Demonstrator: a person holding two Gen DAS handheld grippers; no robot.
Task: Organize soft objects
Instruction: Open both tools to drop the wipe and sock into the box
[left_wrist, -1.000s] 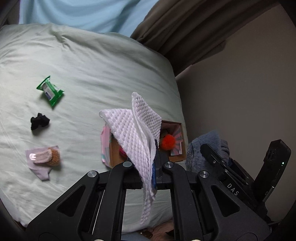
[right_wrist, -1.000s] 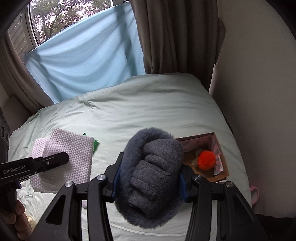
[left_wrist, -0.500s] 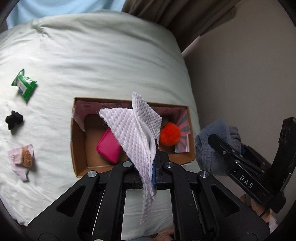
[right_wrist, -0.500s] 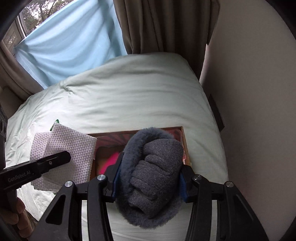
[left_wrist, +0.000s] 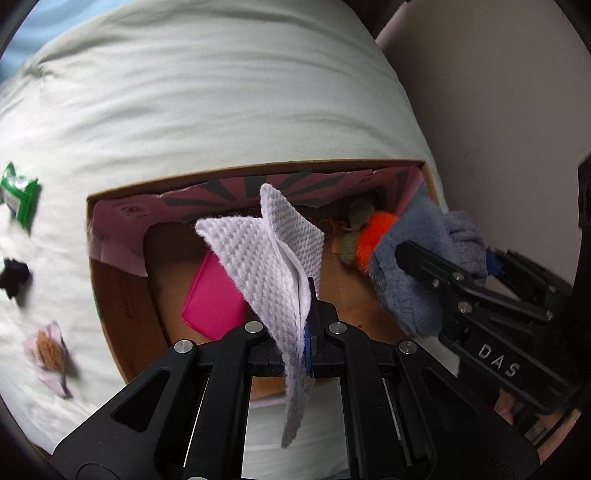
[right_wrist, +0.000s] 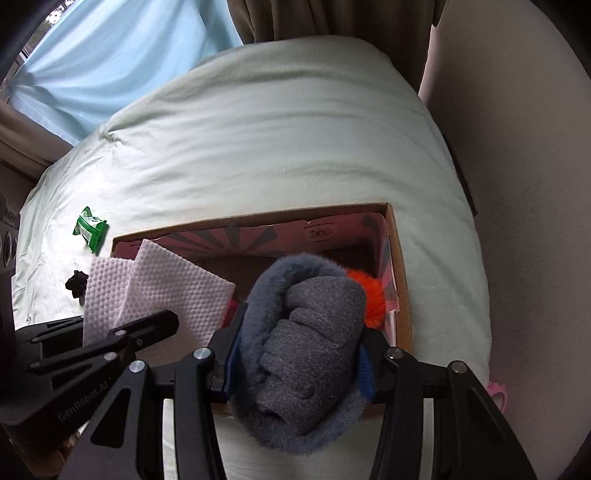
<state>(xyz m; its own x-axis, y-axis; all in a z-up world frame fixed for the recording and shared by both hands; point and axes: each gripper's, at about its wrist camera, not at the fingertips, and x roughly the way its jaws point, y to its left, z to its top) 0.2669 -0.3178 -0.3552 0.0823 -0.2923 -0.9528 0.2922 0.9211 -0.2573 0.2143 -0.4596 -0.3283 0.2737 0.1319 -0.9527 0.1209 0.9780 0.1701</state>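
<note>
My left gripper (left_wrist: 308, 321) is shut on a white waffle-textured cloth (left_wrist: 269, 258) and holds it over the open cardboard box (left_wrist: 110, 295) on the bed. My right gripper (right_wrist: 295, 354) is shut on a rolled grey fuzzy sock (right_wrist: 306, 343) over the box's right half (right_wrist: 400, 280). The sock also shows in the left wrist view (left_wrist: 410, 266), the cloth in the right wrist view (right_wrist: 155, 291). Inside the box lie a pink flat item (left_wrist: 212, 299) and an orange pompom (left_wrist: 375, 236).
On the pale green bedsheet (left_wrist: 221, 110) left of the box lie a green packet (left_wrist: 20, 197), a small black item (left_wrist: 13, 277) and a pink-and-brown soft item (left_wrist: 48, 350). A beige wall (right_wrist: 535, 221) stands right of the bed. Curtains (right_wrist: 122, 48) hang behind.
Both grippers have moved forward and down toward the box with their loads; the box now fills the middle of both views. Both stay shut.
</note>
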